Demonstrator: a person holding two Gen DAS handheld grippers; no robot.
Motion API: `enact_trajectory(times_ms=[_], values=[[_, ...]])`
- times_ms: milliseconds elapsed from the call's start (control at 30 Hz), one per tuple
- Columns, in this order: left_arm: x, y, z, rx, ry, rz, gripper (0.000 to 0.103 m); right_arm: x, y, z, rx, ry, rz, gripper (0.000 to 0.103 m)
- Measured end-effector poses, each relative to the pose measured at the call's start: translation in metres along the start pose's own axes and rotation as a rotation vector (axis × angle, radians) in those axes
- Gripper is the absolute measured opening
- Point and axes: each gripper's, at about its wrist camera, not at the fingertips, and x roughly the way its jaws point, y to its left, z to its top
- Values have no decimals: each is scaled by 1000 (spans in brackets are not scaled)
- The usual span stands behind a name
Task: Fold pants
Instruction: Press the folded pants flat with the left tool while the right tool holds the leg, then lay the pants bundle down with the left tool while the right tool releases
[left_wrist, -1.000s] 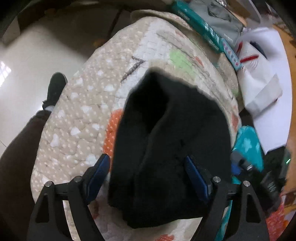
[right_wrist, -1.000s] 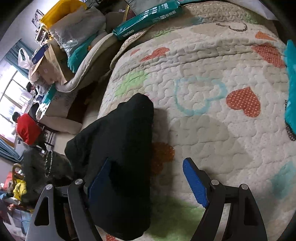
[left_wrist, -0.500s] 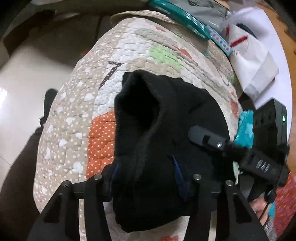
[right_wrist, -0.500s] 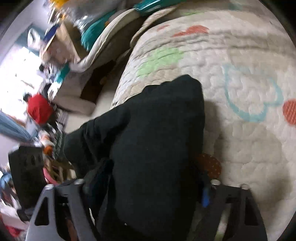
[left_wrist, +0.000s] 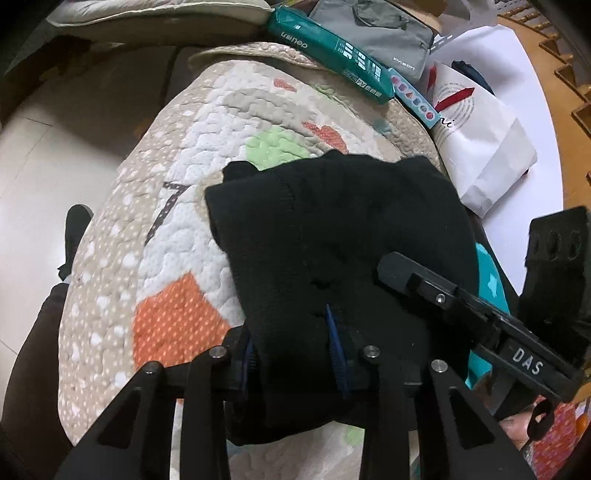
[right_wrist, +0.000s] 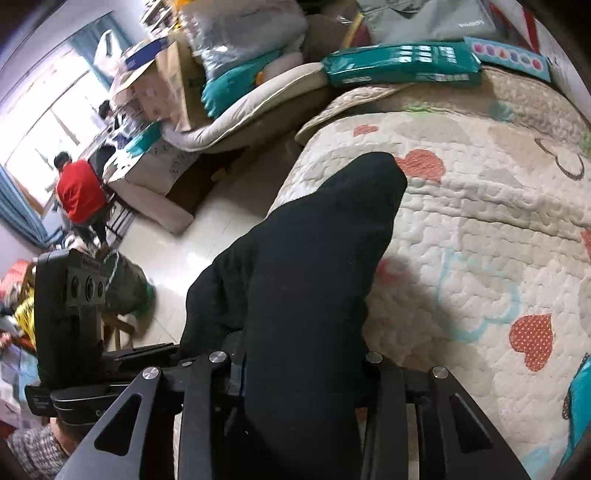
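Daylight pours from a blown-out window (right_wrist: 44, 122) far to the left of the right tongs (right_wrist: 299, 373), glaring on the floor (right_wrist: 207, 236). Just right of those tongs the black pants (right_wrist: 314, 258) cast a soft shadow on the quilt (right_wrist: 480, 229). The pants swallow detail. Fisheye bending and dark vignetting mark every edge; the left view is dimmer.

Black pants on a pastel quilt, held by black grippers with blue pads.

The plain black knit pants (left_wrist: 332, 236) lie on a cream quilted bedspread (left_wrist: 177, 229) patterned with white-dotted orange-red hearts, a pale green patch, light blue heart outlines and beige bands. The black-framed left gripper (left_wrist: 295, 354) shows blue finger pads (left_wrist: 334, 332). Behind are a long teal package with white lettering (left_wrist: 328, 51), a grey fabric pouch (left_wrist: 373, 33) and a white paper bag with red marks (left_wrist: 476, 136).
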Motion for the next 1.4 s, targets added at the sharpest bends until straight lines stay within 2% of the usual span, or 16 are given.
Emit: enact_trajectory(times_ms=[100,200,267,300,333,367,500,567,633,700,733,833,900,1100,1233,1400], values=[[7,8,-1,-34,21,-15,40,14,-25,-9,73,34,-2,38],[8,15,-7,-36,5,2,40,24,-54,-23,136,51,-40,41],[8,16,-9,-27,2,-6,46,24,-79,-30,218,31,-19,51],[8,15,-9,-21,-1,-8,48,22,-90,-33,263,20,-20,64],[8,13,-10,-10,-3,-3,53,20,-98,-34,295,11,-29,70],[11,8,-9,15,-4,8,58,20,-104,-35,310,5,-25,73],[35,-2,-8,93,24,65,66,17,-112,-38,332,-9,17,75],[51,2,-8,78,43,64,74,17,-109,-40,309,-16,5,77],[51,-3,-9,75,23,70,76,19,-102,-40,279,-25,-7,80],[54,-15,-10,115,43,85,56,21,-96,-39,241,-30,-21,80],[55,-19,-11,131,57,86,43,23,-89,-38,221,-22,0,67],[46,-26,-8,139,56,78,30,20,-75,-34,159,-28,-27,50],[40,-23,-3,107,59,43,28,14,-70,-29,139,-32,-27,43],[30,-17,33,11,51,-46,27,3,-60,7,97,-69,-50,42],[42,-22,68,28,29,-17,28,12,-52,40,35,-75,-126,42],[71,-1,102,-38,48,15,35,42,-67,64,77,-40,-148,44]])
